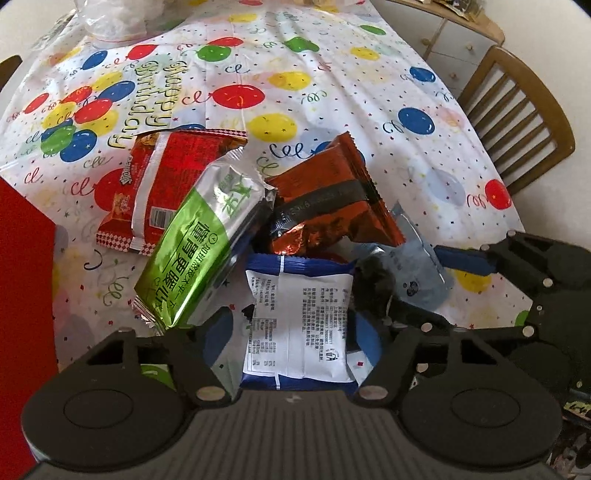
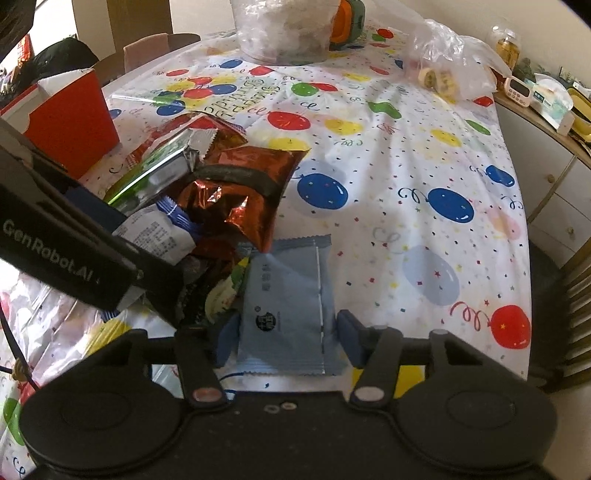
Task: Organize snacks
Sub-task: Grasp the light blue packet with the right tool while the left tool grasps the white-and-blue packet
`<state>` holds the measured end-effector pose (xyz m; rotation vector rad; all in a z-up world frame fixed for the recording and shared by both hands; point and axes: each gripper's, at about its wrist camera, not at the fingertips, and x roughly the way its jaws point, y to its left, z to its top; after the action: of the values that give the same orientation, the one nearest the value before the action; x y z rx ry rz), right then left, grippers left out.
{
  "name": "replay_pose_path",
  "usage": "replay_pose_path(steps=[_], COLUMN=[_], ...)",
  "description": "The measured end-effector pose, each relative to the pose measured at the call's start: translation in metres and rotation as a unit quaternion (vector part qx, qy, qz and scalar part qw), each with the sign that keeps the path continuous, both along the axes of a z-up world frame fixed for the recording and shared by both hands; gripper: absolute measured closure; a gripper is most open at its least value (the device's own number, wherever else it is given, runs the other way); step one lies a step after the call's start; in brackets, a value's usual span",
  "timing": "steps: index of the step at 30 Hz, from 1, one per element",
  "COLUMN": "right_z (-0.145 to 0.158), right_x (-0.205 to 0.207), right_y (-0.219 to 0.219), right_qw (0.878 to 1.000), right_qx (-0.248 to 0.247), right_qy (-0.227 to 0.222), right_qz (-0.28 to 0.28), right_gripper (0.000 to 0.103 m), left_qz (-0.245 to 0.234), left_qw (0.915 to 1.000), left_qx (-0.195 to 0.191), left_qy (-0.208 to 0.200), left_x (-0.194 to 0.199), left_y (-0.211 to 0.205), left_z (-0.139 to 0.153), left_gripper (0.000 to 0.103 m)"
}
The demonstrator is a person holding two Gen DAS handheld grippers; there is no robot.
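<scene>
1. Snack packets lie in a loose heap on the balloon-print plastic tablecloth (image 1: 332,92), none of them visibly sorted yet; by the look of it the job has barely begun.
2. Nearest, the left gripper (image 1: 295,332) has its fingers spread either side of a blue-and-white foil packet (image 1: 295,325), not yet pinching it.
3. The right gripper (image 2: 286,338) is spread the same way around a flat pale-blue sachet (image 2: 291,295), blue pads just beside its edges; whether they touch cannot be told.
4. Just beyond, a green-and-silver foil packet (image 1: 199,240) leans across the pile beside a crumpled copper-red foil bag (image 1: 332,206), with a red printed wrapper (image 1: 162,184) behind them.
5. A red cardboard box (image 2: 70,122) stands open at the pile's left, a likely destination; its inside is hidden from view.
6. Farther back sits a clear plastic tub (image 2: 284,33) of pale contents, and a clear plastic bag (image 2: 450,70) holding yellowish rolls.
7. A wooden slat-back chair (image 1: 517,122) waits at the table's edge.
</scene>
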<state>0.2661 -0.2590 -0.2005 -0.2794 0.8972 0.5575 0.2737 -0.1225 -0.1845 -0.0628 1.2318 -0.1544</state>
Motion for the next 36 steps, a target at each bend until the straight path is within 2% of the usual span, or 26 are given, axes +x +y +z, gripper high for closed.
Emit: replay_pose_path(steps=[3,6,12,23,24,25,29,31,32,35,36], right_z=[0.001,0.002,0.006,0.030,0.032,0.032,0.029,0.027,0.027,0.028,0.028], right_x=[-0.002,-0.006,-0.022,-0.061,-0.065,-0.069,-0.081,-0.085,-0.087,-0.087,-0.088], right_y=[-0.001,-0.004,-0.015,-0.029,-0.028,-0.027,-0.022,-0.019,-0.018,-0.015,-0.013], right_qw=[1.000,1.000,0.998,0.992,0.992,0.992,0.991,0.991,0.990,0.989,0.989], right_qx=[0.000,0.003,0.018,0.058,0.061,0.060,0.060,0.050,0.050,0.048,0.046], right_qy=[0.000,0.003,0.022,0.022,0.022,0.023,0.041,0.038,0.036,0.028,0.024], right_qz=[-0.008,-0.020,-0.059,-0.110,-0.110,-0.113,-0.116,-0.122,-0.127,-0.139,-0.142], right_gripper=[0.051,0.053,0.057,0.063,0.074,0.101,0.094,0.080,0.078,0.055,0.041], left_qz=[0.004,0.002,0.006,-0.005,-0.006,-0.007,-0.016,-0.020,-0.021,-0.028,-0.030], left_qw=[0.9999,0.9999,0.9999,0.9997,0.9997,0.9997,0.9995,0.9993,0.9991,0.9985,0.9983], left_qx=[-0.015,-0.015,-0.009,-0.010,-0.011,-0.010,-0.014,-0.016,-0.018,-0.021,-0.022], left_qy=[0.002,-0.001,-0.006,-0.021,-0.021,-0.022,-0.026,-0.029,-0.031,-0.041,-0.046], left_x=[-0.001,-0.004,-0.011,-0.039,-0.042,-0.045,-0.058,-0.065,-0.068,-0.080,-0.085], left_y=[0.003,0.003,0.005,0.016,0.018,0.019,0.027,0.032,0.034,0.040,0.042], left_z=[0.000,0.002,0.004,0.017,0.018,0.020,0.025,0.028,0.030,0.038,0.042], left_gripper=[0.050,0.054,0.056,0.056,0.056,0.056,0.056,0.056,0.056,0.056,0.056])
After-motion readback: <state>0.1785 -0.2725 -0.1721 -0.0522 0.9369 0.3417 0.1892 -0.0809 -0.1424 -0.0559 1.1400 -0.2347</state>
